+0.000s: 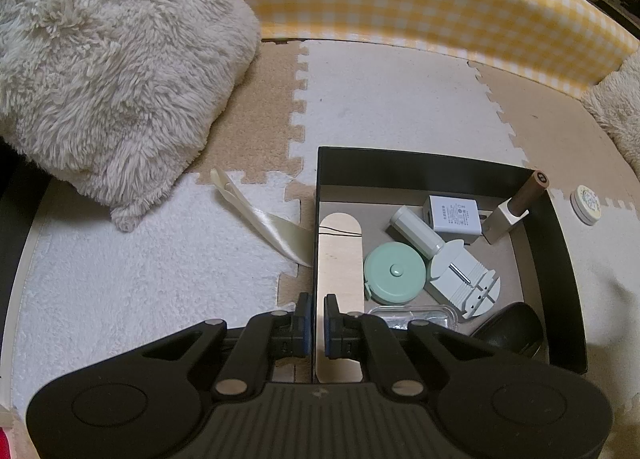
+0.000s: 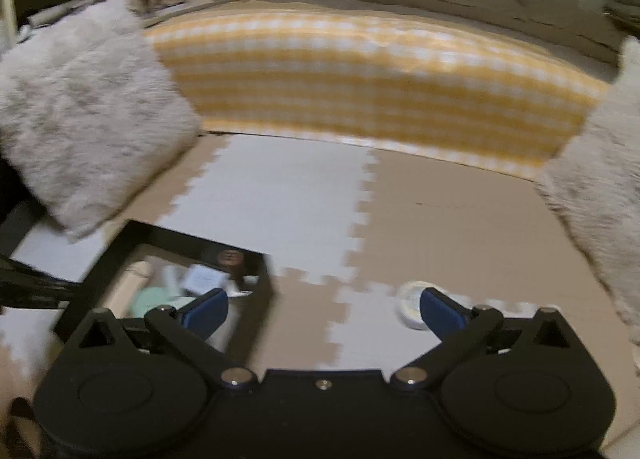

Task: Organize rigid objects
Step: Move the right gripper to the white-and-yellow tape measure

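Note:
A black box [image 1: 560, 251] sits on the foam mat and holds a wooden board [image 1: 340, 259], a mint round tape measure [image 1: 394, 273], a white cylinder [image 1: 416, 231], a white charger [image 1: 454, 217], a grey watch tool [image 1: 466, 279], a wood-capped holder [image 1: 516, 207] and a black mouse [image 1: 510, 329]. My left gripper [image 1: 318, 309] is shut on the box's left wall. A small round tin [image 1: 586, 203] lies on the mat right of the box. In the blurred right wrist view my right gripper [image 2: 322, 309] is open and empty, with the tin [image 2: 410, 305] by its right finger and the box [image 2: 256, 291] at left.
A cream ribbon [image 1: 260, 215] lies on the mat left of the box. A fluffy cushion [image 1: 112, 71] is at the far left, another fluffy cushion [image 2: 600, 195] at right. A yellow checked mattress edge [image 1: 440, 7] runs along the back.

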